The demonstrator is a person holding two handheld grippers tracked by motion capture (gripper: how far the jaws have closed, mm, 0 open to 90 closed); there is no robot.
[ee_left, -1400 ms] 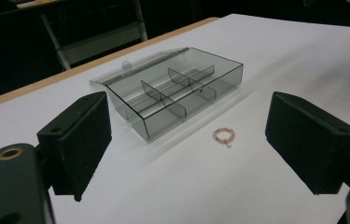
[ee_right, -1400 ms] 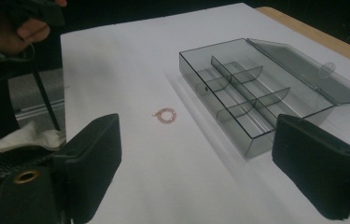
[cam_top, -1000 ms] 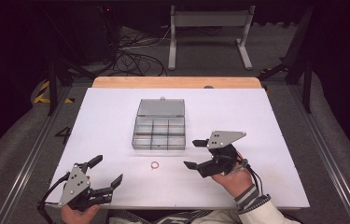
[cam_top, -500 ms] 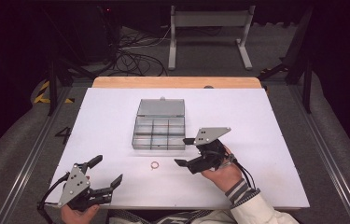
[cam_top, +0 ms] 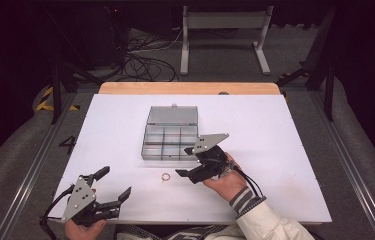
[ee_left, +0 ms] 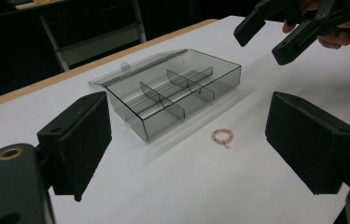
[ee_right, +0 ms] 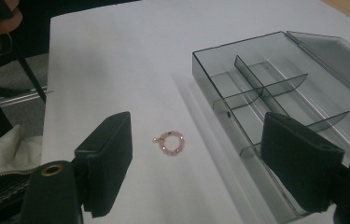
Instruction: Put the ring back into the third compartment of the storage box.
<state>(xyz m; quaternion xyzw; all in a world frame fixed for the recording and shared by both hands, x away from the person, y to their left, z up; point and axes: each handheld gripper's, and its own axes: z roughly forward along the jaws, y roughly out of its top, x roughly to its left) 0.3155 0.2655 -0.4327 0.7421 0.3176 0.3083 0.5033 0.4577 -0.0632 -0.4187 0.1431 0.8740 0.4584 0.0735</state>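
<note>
A small pink beaded ring [cam_top: 165,177] [ee_left: 222,137] [ee_right: 171,142] lies flat on the white table, just in front of a clear divided box [cam_top: 171,139] [ee_left: 175,93] [ee_right: 280,102] whose lid is folded back. My right gripper [cam_top: 185,162] [ee_right: 196,163] hovers open just right of the ring, its jaws pointing left toward it; the ring sits ahead of the jaws, between their lines. My left gripper [cam_top: 114,184] [ee_left: 186,149] is open near the table's front left corner, well apart from the ring. The box compartments look empty.
The white table [cam_top: 100,130] ends in a wooden strip [cam_top: 190,88] at the far side. Beyond it are cables [cam_top: 145,60] and a metal stand [cam_top: 225,30] on the floor. A striped cuff and pale sleeve [cam_top: 260,220] come in at the bottom.
My right gripper has moved left and slightly down the table, from beside the box's right corner to just right of the ring. The left gripper has stayed put.
</note>
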